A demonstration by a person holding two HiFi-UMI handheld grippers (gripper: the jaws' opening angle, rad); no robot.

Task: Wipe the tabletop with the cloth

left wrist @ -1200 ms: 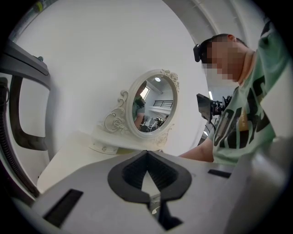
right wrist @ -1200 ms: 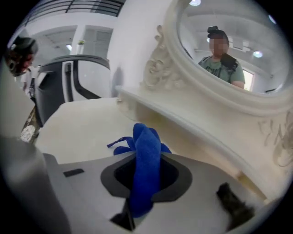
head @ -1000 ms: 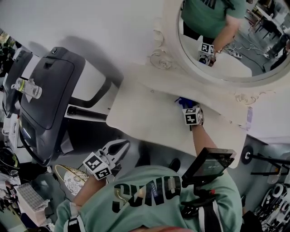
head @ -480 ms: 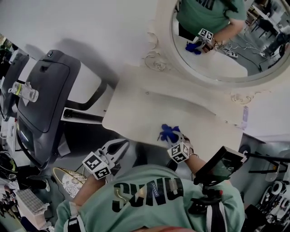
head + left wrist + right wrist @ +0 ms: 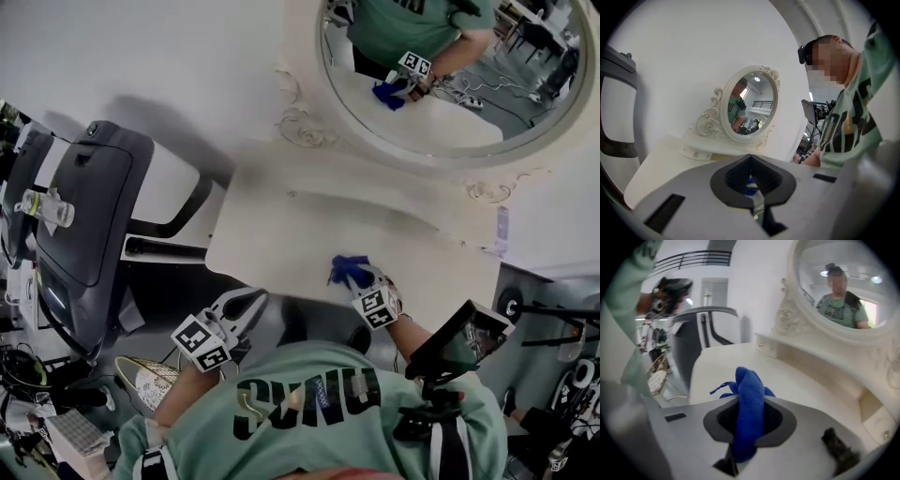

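A blue cloth (image 5: 348,270) lies bunched on the white tabletop (image 5: 272,234), close to its near edge, and my right gripper (image 5: 357,281) is shut on it. In the right gripper view the cloth (image 5: 749,385) stands up between the jaws of the right gripper (image 5: 750,420), with its loose end out over the table. My left gripper (image 5: 246,307) hangs off the table, below its near left edge, jaws together and empty. In the left gripper view the left gripper (image 5: 751,180) points toward the table.
An oval mirror (image 5: 450,84) in an ornate white frame stands along the back of the table and reflects the cloth. A dark treadmill (image 5: 84,216) with a bottle (image 5: 42,208) on it sits left. A gold mesh basket (image 5: 145,375) is on the floor.
The right gripper has drawn the cloth from the far right of the table toward the near edge. The left gripper has stayed where it was.
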